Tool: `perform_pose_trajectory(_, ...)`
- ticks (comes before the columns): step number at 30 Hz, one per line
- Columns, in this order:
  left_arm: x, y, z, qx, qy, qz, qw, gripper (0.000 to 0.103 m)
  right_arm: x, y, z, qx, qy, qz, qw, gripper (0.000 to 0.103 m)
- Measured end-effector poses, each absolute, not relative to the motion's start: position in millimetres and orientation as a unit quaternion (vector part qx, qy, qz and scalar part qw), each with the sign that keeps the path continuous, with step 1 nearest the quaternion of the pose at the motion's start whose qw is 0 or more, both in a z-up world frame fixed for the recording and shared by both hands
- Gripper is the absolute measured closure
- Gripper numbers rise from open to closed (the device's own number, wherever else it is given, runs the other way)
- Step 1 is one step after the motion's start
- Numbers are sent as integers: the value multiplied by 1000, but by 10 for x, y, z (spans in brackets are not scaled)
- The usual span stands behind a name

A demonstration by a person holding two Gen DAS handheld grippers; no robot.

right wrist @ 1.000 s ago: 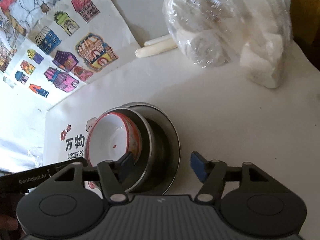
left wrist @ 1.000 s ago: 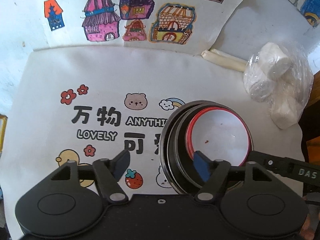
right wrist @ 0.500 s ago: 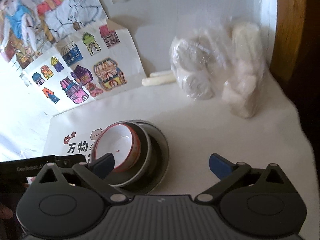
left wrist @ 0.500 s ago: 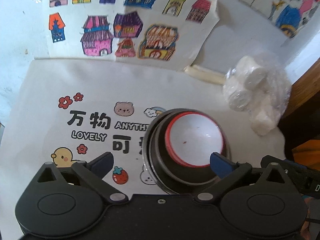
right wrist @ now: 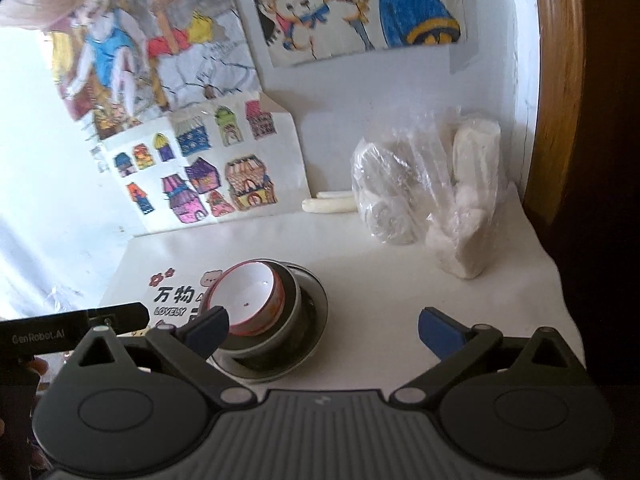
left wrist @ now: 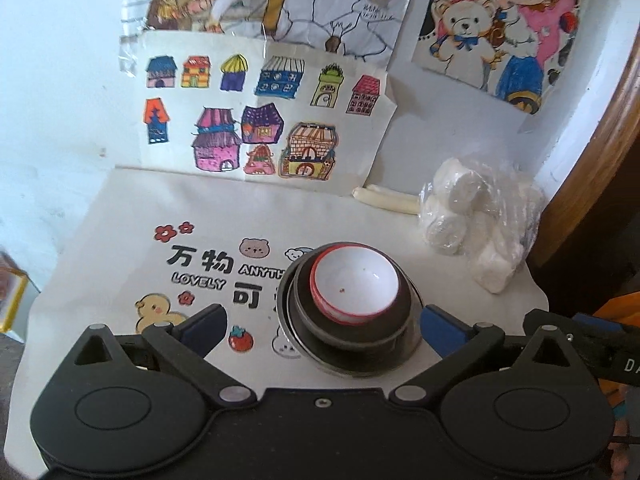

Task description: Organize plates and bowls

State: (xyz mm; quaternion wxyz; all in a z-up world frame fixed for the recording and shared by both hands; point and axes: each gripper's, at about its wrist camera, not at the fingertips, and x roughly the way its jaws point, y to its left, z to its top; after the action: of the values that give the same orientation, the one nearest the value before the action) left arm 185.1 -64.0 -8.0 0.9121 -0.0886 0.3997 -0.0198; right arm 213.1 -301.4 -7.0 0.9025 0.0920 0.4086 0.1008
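The stack looks built: a white ceramic bowl with a red rim (left wrist: 355,288) sits nested in a dark metal bowl (left wrist: 352,330), which rests on a shiny steel plate (left wrist: 412,350), all on the cloth-covered counter (left wrist: 120,208). No loose plate or bowl shows elsewhere, so I'd judge the sorting close to finished. The left hand-held gripper (left wrist: 320,330) has its blue pads spread wide, nothing between them, well clear above the stack. The right hand-held gripper (right wrist: 324,330) is spread just as wide, empty too, with the stack down by its left finger.
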Motion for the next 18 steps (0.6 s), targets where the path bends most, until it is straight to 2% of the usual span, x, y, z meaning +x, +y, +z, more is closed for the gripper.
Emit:
perform_pose_trajectory(12, 873, -850, 96, -50, 389, 33, 919, 1, 1454, -3386, 47, 89, 396, 141, 903, 0)
perform_pose_trajectory(18, 645, -771, 165, -45, 384, 34, 922, 1, 1185, -3323, 126, 78, 390, 152, 905, 0)
